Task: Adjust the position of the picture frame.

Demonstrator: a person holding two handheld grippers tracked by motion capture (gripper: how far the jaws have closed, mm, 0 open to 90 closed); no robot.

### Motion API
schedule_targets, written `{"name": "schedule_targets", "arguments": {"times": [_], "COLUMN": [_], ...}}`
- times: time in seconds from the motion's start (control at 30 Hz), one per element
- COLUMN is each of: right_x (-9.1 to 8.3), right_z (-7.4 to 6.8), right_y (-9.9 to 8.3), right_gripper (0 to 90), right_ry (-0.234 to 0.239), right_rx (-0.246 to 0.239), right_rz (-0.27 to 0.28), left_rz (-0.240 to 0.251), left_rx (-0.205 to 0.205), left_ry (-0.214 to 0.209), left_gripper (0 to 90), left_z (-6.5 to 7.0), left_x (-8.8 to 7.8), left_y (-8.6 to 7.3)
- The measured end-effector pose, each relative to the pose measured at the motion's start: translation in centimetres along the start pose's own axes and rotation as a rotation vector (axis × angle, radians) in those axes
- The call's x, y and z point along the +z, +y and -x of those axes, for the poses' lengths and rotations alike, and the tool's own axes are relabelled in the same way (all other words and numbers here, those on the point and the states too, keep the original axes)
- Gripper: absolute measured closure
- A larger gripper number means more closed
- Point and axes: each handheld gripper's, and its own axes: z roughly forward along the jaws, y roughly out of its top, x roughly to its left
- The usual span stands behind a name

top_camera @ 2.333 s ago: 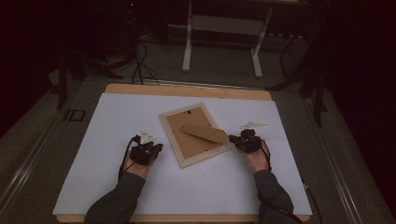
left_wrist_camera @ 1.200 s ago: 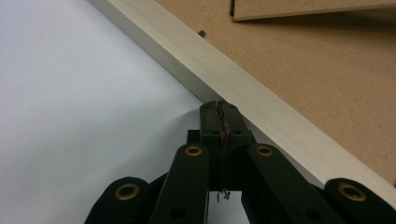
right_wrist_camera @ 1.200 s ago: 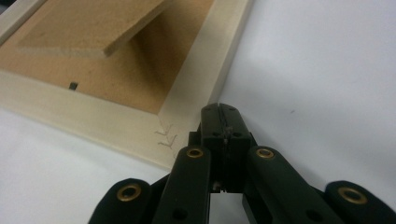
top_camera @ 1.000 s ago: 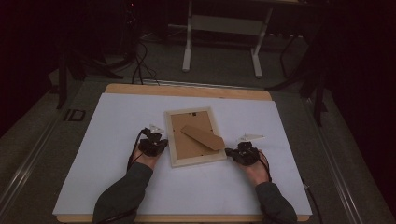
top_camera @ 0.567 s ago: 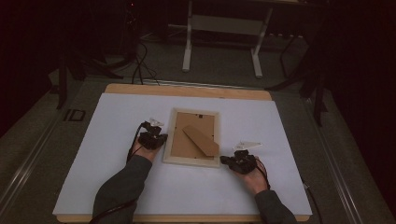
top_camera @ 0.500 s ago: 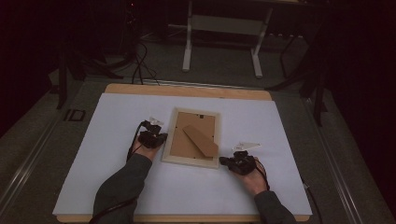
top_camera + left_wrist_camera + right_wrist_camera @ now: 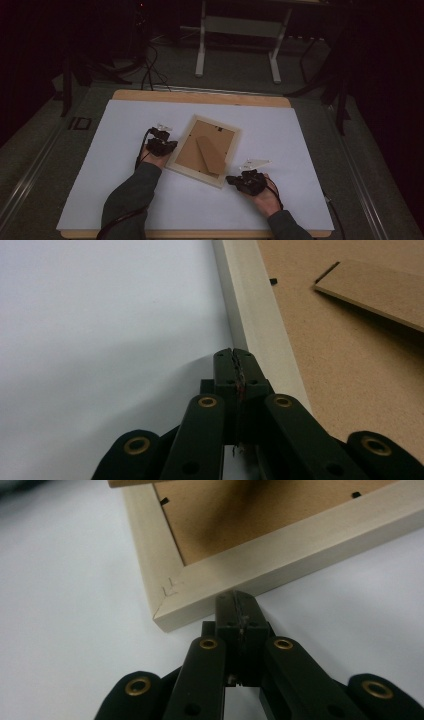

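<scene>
Pale wooden picture frame (image 7: 206, 150), face down with its brown fibreboard back up, lies mid-counter (image 7: 310, 150). Left tool (image 7: 234, 356) and right tool (image 7: 235, 600), both closed and empty, touch its left edge and near corner. Push gently, tips low, equal pressure, avoid skewing.

A wooden bench (image 7: 200, 96) covered by a white sheet (image 7: 310, 150) stands lit in a dark room. Grey floor (image 7: 235, 70) surrounds it. Behind it, a white-legged frame (image 7: 202, 47) rests on the floor; black cables (image 7: 149, 65) trail at left. The far background lies in shadow.
</scene>
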Motion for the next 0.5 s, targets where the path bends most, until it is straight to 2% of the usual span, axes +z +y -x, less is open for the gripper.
{"name": "schedule_targets", "arguments": {"times": [0.3,0.4,0.5], "right_x": [0.5,0.6,1.0], "right_z": [-1.2,-1.7,-2.4], "right_y": [0.3,0.4,0.5], "right_gripper": [89.8,89.9,89.8], "right_ry": [0.025,0.024,0.044], "right_rx": [-0.037,-0.056,-0.083], "right_rz": [-0.013,-0.018,-0.021], "left_rz": [0.001,-0.008,-0.007], "left_rx": [-0.009,0.003,-0.001], "left_ry": [0.006,0.023,0.033], "left_gripper": [90.0,90.0,90.0], "left_z": [-0.4,-0.4,-0.5], "left_x": [0.0,0.0,0.1], "left_y": [0.1,0.3,0.4]}}
